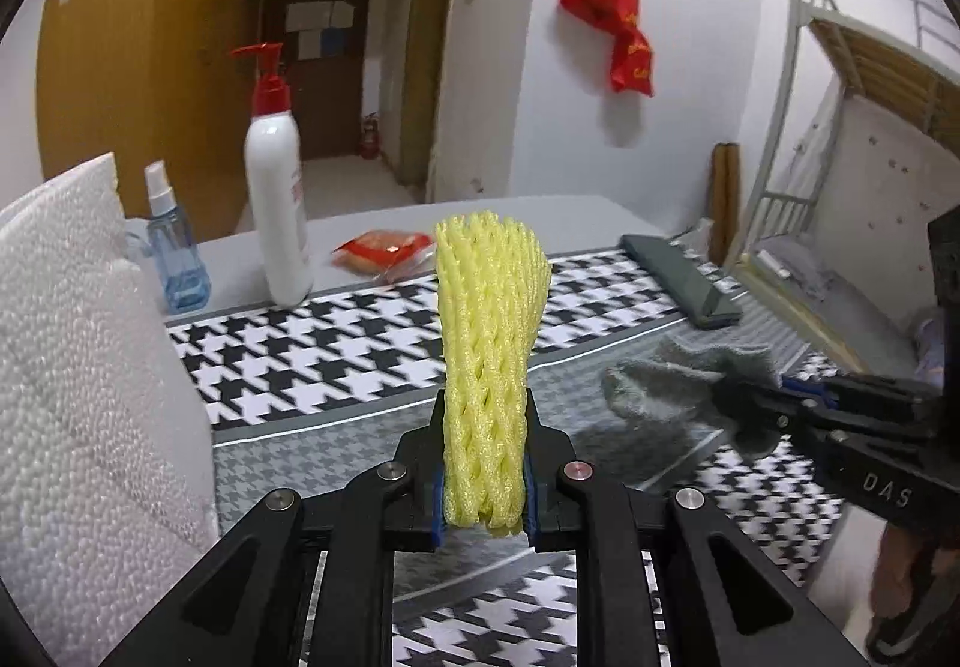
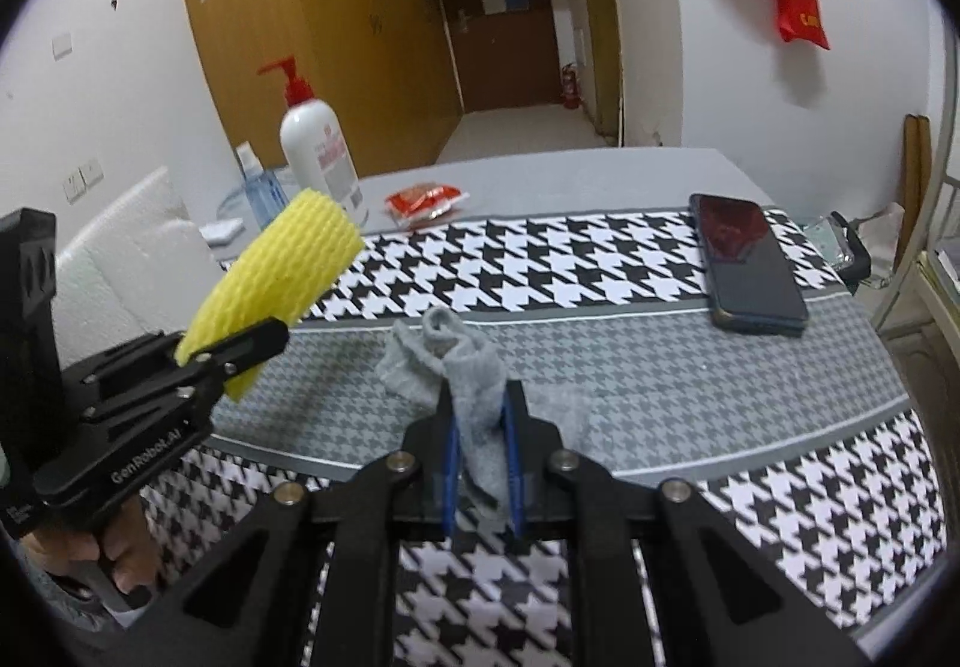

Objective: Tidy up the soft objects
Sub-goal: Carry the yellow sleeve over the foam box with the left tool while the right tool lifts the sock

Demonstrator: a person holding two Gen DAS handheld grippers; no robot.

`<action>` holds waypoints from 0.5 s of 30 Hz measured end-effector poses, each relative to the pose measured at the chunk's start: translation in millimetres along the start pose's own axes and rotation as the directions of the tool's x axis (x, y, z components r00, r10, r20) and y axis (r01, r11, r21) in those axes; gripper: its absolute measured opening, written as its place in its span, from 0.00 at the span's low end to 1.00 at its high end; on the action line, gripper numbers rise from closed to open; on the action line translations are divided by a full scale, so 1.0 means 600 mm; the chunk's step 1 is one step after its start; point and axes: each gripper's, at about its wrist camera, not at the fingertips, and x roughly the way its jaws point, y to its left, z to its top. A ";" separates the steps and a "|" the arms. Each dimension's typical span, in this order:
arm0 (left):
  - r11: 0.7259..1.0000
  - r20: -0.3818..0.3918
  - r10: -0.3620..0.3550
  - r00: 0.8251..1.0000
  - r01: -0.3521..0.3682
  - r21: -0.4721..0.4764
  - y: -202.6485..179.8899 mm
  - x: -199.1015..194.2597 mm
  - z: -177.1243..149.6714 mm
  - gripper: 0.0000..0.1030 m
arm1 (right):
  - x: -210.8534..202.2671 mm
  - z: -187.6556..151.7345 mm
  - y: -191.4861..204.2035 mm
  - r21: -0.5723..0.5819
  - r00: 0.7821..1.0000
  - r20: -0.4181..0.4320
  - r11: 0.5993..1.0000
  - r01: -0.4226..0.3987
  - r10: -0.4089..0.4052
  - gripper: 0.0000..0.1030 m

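Note:
A yellow foam fruit net (image 1: 489, 343) stands up between the pads of my left gripper (image 1: 485, 415), which is shut on it and holds it above the houndstooth cloth (image 1: 336, 343). From the right wrist view the same yellow net (image 2: 276, 283) sticks out of the left gripper (image 2: 240, 349) at the left. My right gripper (image 2: 483, 415) is shut on a grey sock (image 2: 462, 367), lifted a little off the cloth. In the left wrist view the grey sock (image 1: 666, 385) hangs from the right gripper (image 1: 750, 403) at the right.
A white pump bottle (image 1: 276, 193), a small blue spray bottle (image 1: 174, 253) and a red snack packet (image 1: 384, 250) stand at the table's far side. A white foam block (image 1: 84, 343) fills the left. A dark phone (image 2: 750, 259) lies at the right of the cloth.

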 end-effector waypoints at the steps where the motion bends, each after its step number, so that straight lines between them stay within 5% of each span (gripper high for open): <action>1: 1.000 0.005 -0.002 1.000 0.002 0.005 -0.002 -0.003 0.001 0.19 | -0.006 -0.002 0.003 0.005 1.000 0.011 1.000 0.002 -0.003 0.16; 15: 0.989 0.107 -0.113 0.988 0.101 0.110 -0.008 -0.144 0.000 0.19 | -0.120 -0.023 0.057 0.085 0.985 0.142 0.993 0.082 -0.094 0.16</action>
